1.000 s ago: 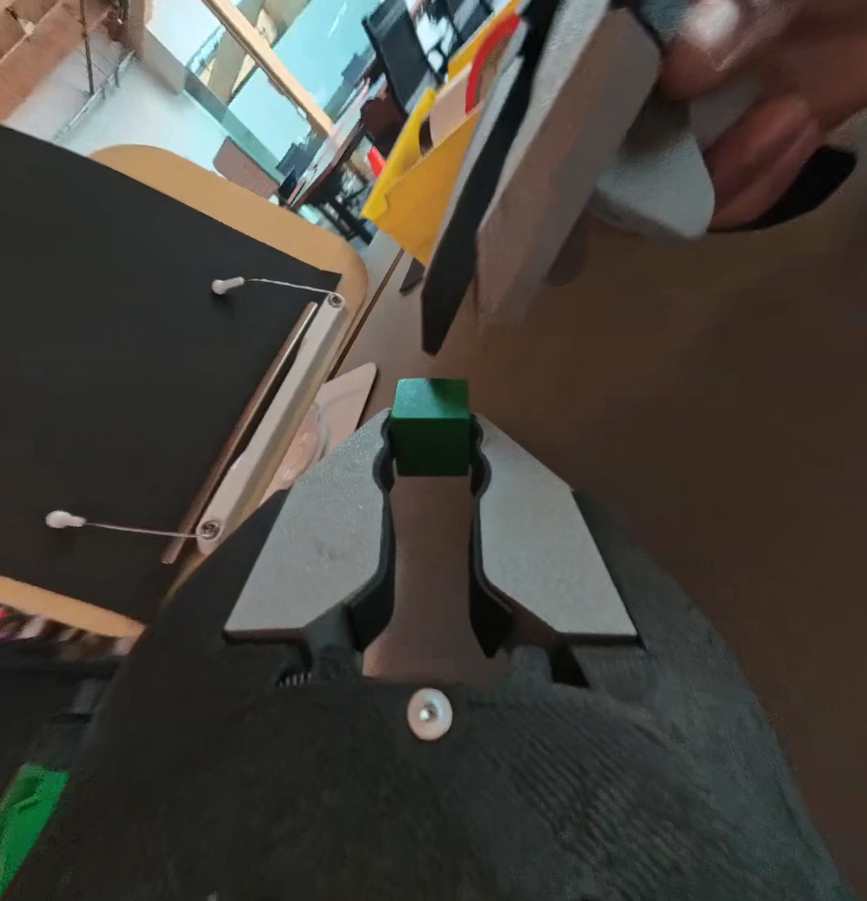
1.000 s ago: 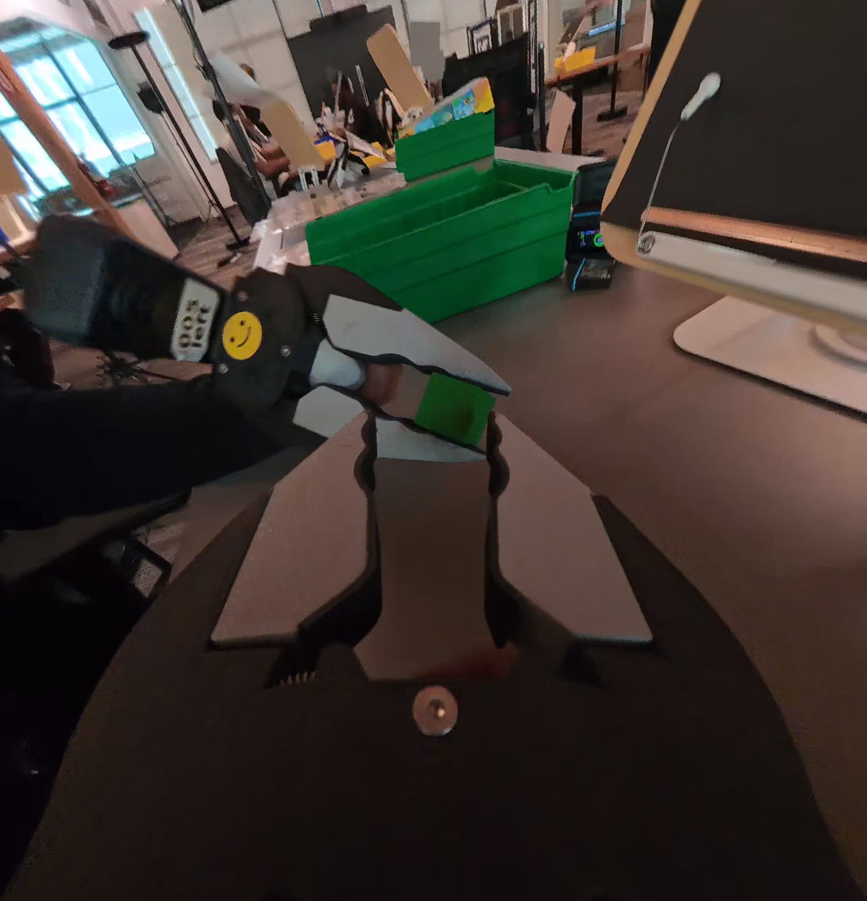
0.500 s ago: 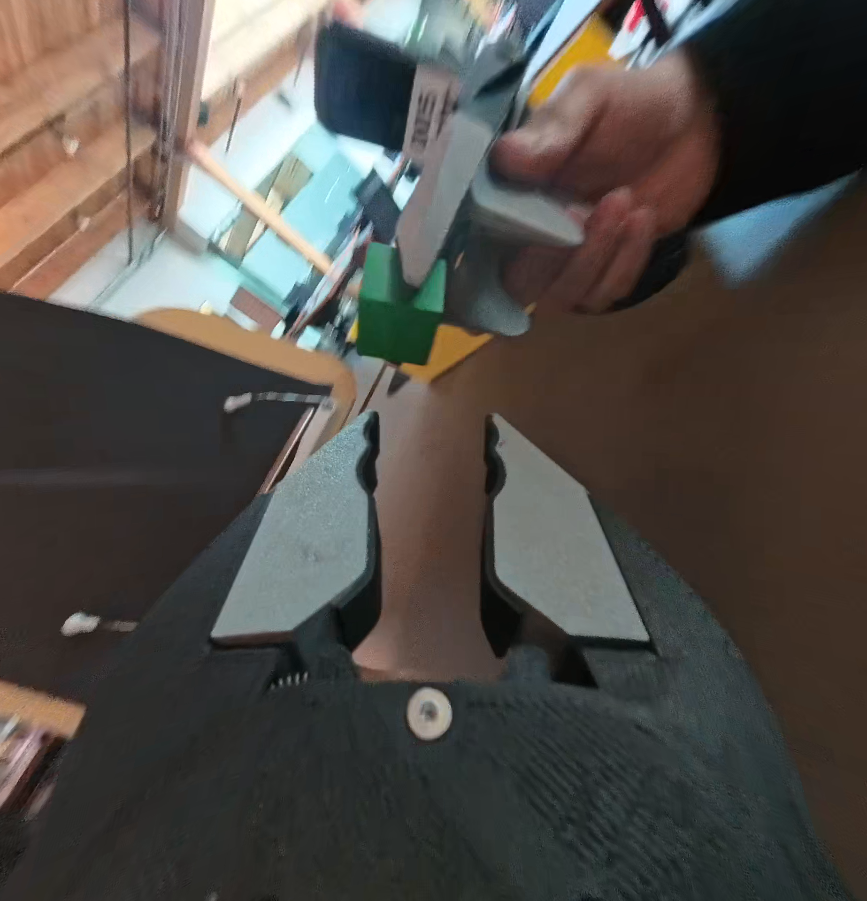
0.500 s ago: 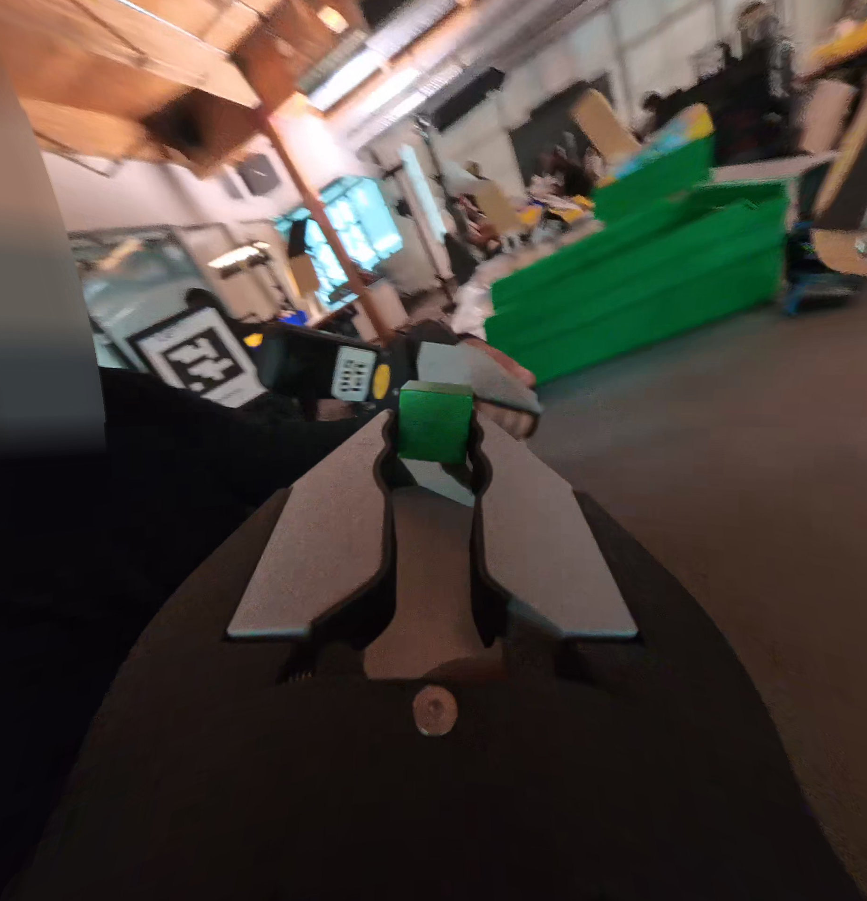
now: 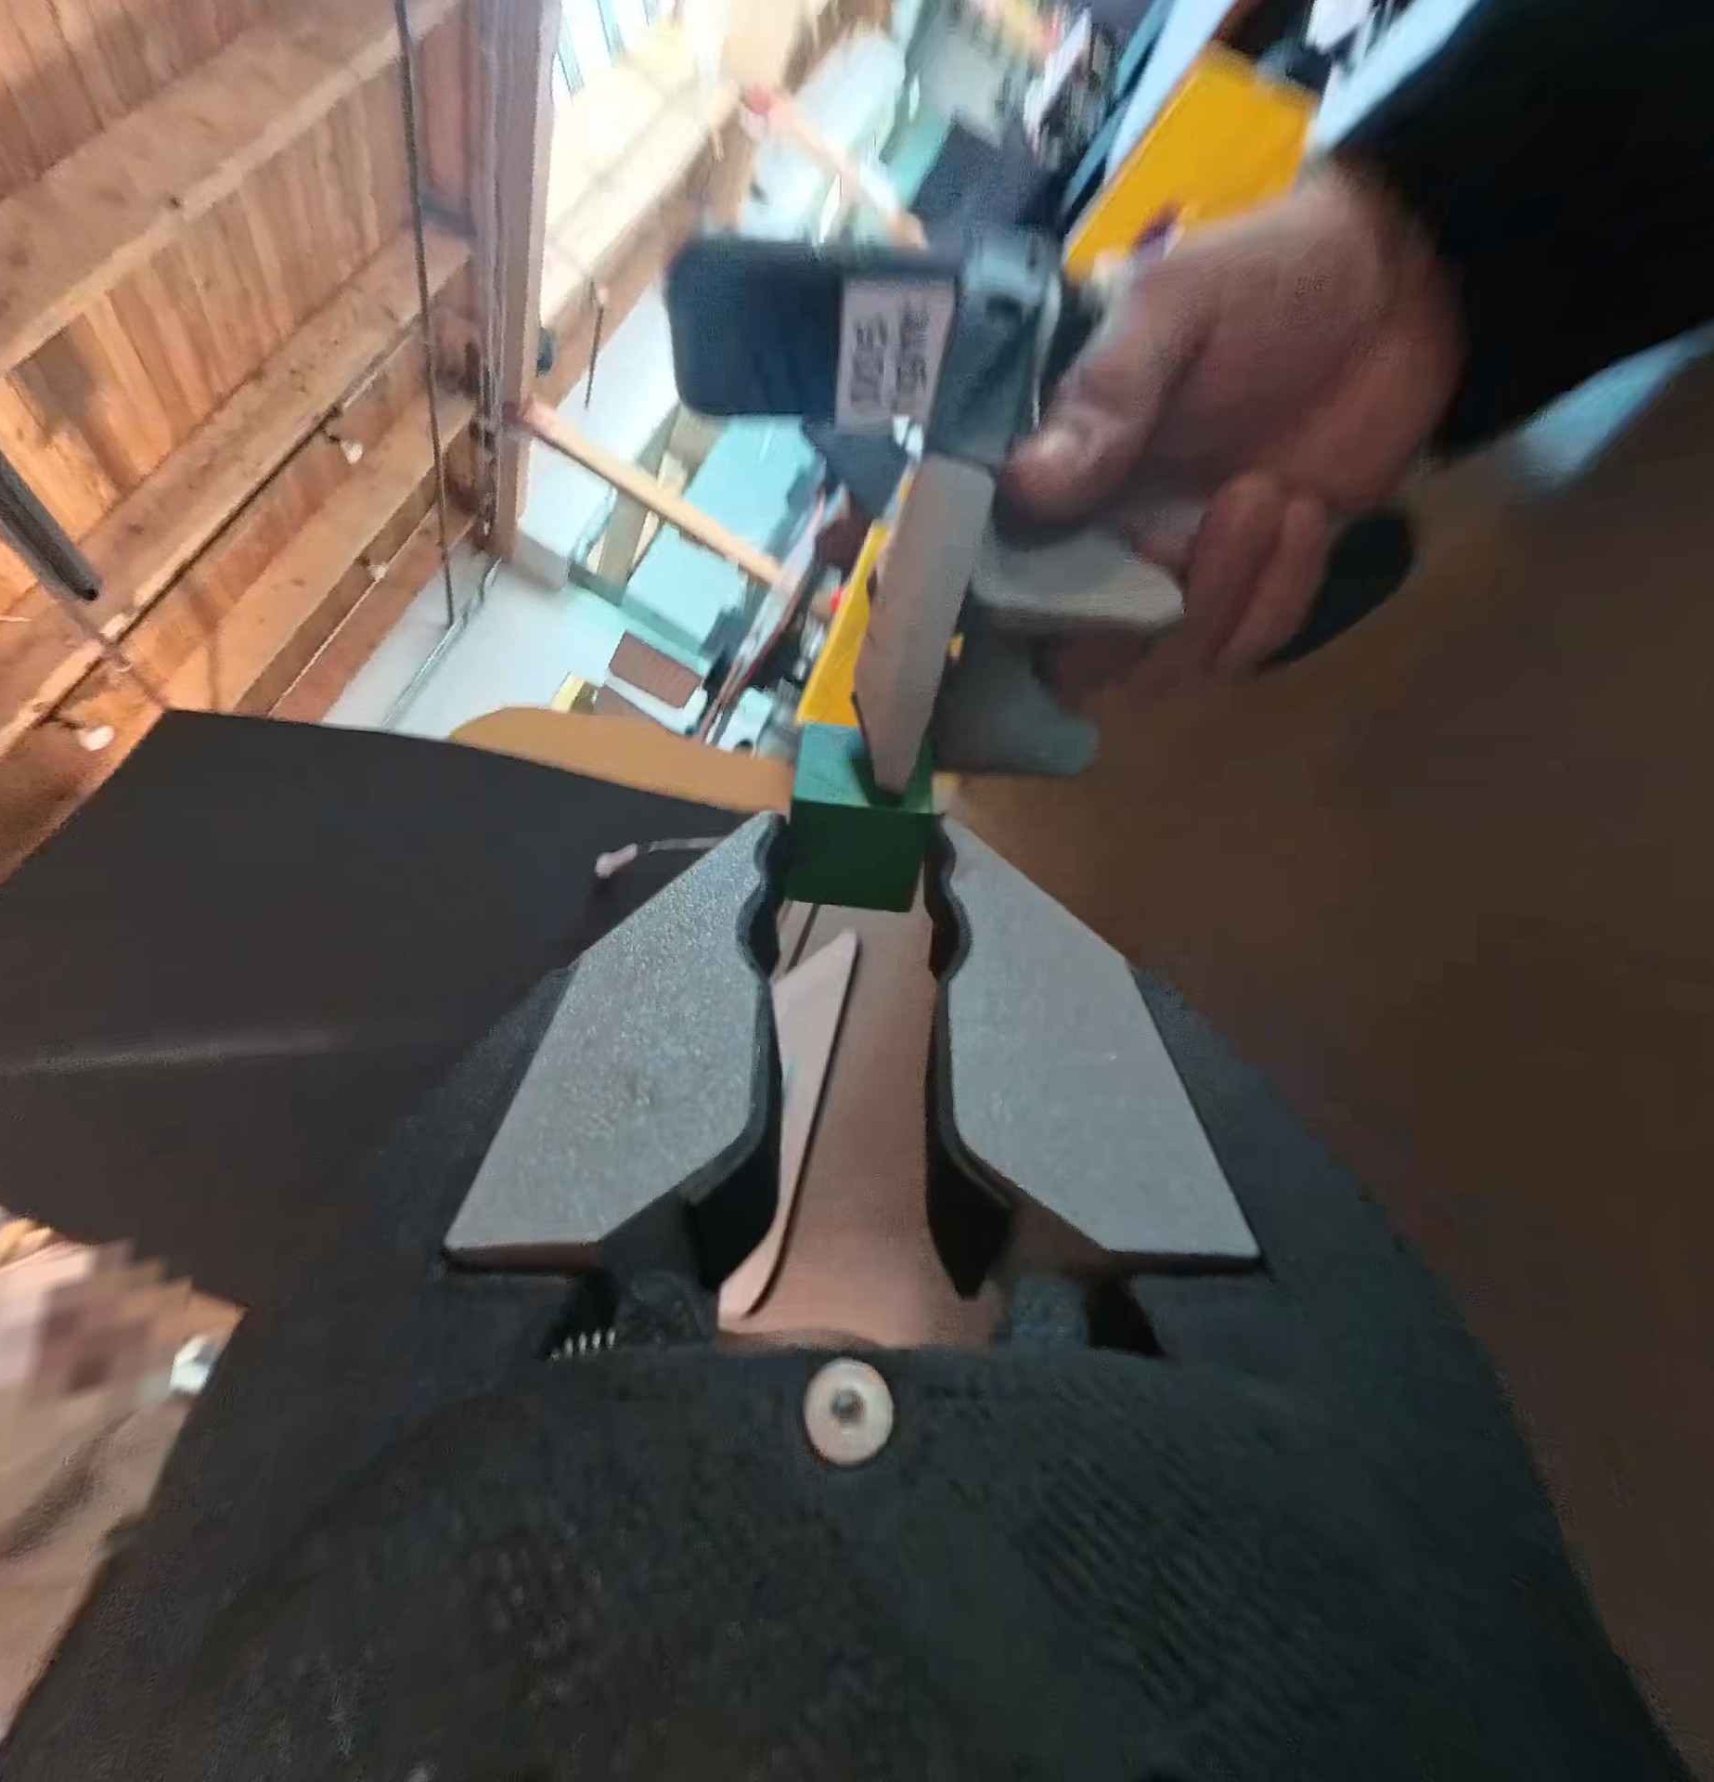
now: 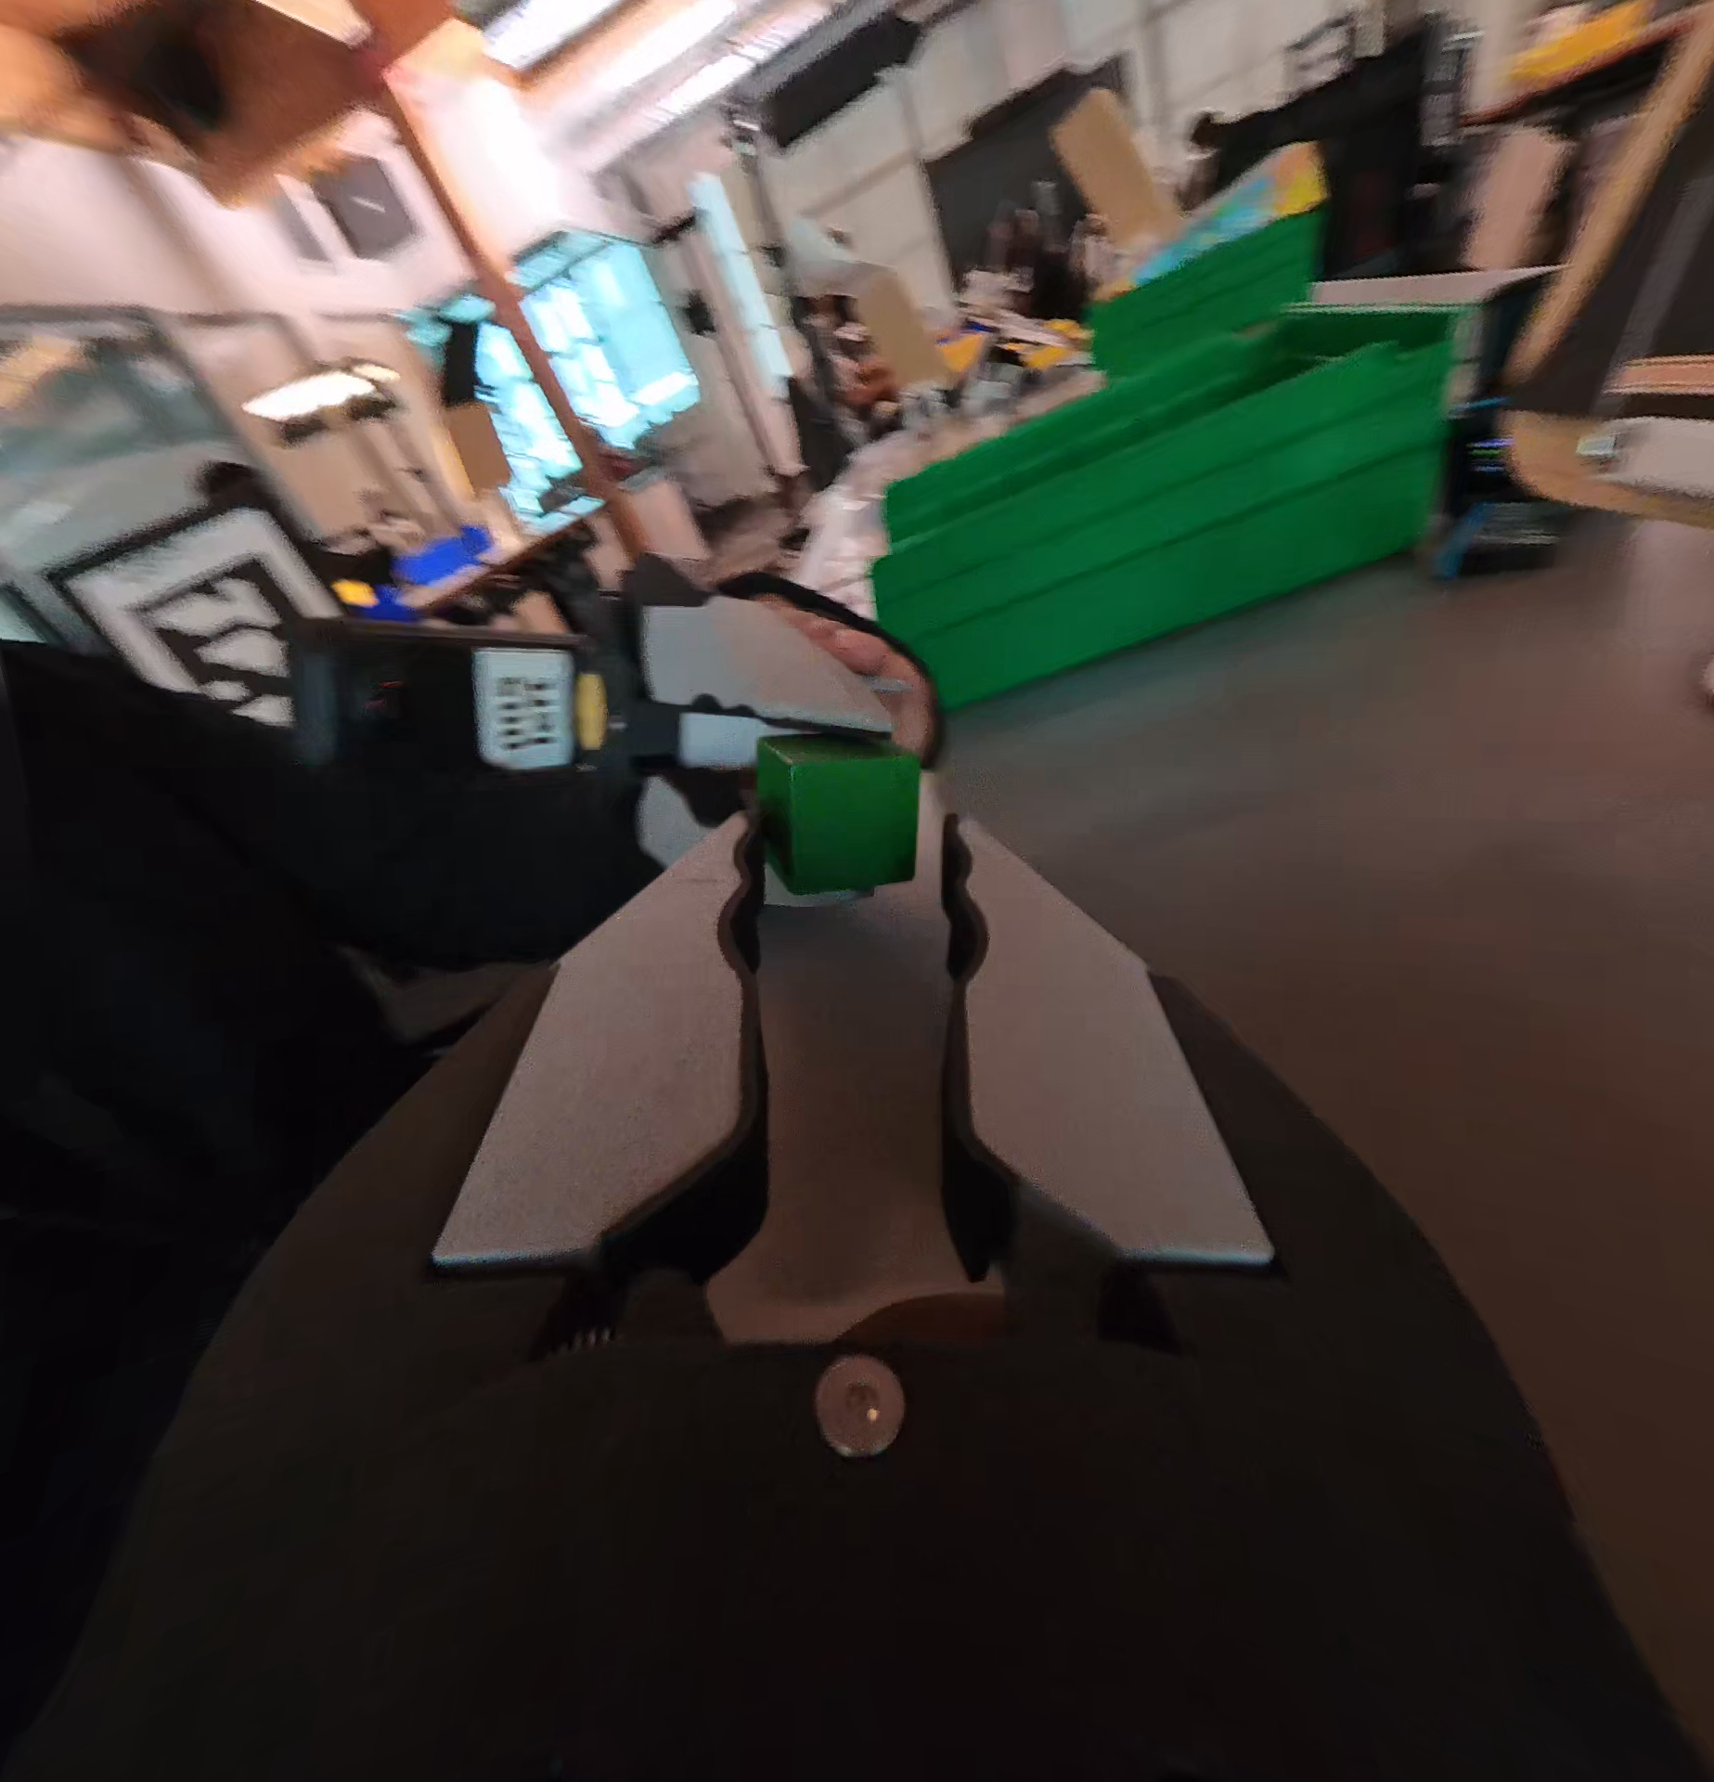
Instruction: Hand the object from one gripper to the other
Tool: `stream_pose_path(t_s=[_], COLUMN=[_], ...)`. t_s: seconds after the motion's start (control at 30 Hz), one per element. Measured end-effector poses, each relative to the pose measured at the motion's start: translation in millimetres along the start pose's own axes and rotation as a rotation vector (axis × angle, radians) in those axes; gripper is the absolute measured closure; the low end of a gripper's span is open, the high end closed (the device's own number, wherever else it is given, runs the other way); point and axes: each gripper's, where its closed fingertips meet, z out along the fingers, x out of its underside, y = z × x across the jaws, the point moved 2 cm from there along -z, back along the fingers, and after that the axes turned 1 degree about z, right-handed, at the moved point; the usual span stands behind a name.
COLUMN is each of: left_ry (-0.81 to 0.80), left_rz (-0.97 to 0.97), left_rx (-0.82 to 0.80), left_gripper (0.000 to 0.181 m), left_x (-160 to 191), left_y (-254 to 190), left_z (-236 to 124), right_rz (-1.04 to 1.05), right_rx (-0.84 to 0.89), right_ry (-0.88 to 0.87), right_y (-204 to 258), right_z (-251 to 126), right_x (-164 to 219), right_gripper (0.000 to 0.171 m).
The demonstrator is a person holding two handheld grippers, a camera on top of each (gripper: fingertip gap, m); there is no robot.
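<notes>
The green cube [image 5: 857,849] sits in mid-air above the brown desk [image 5: 1412,964], caught between the tips of the left claw [image 5: 855,868], whose jaws press its two sides. From 12 o'clock in the left wrist view, the right claw [image 5: 896,762] also touches the cube's top. In the right wrist view the cube [image 6: 838,824] touches only that claw's [image 6: 848,858] left fingertip; a gap shows on the other side, so this claw is released. Green bins [image 6: 1171,540] stand at 1 o'clock.
</notes>
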Motion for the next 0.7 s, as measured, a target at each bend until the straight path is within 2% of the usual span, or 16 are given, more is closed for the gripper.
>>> stream_pose_path(t_s=[0.13, 0.27, 0.47, 0.57, 0.7], left_ry=[0.196, 0.334, 0.332, 0.219, 0.017], left_rz=[0.123, 0.213, 0.235, 0.168, -0.054], left_rx=[-0.017, -0.026, -0.045, -0.018, 0.065], left_gripper=[0.156, 0.155, 0.156, 0.155, 0.149], left_x=[25, 41, 35, 26, 9], left_y=[-3, -6, -8, -12, -8], left_z=[9, 14, 16, 14, 2], right_rz=[-0.12, -0.182, -0.237, -0.226, -0.137], right_rx=[0.249, 0.366, 0.494, 0.44, 0.164], right_ry=[0.046, 0.084, 0.141, 0.153, 0.089], right_y=[-22, -28, -42, -38, -9], right_z=[-3, 6, 13, 12, 9], right_x=[1, 3, 11, 12, 6], right_gripper=[0.133, 0.127, 0.142, 0.143, 0.145])
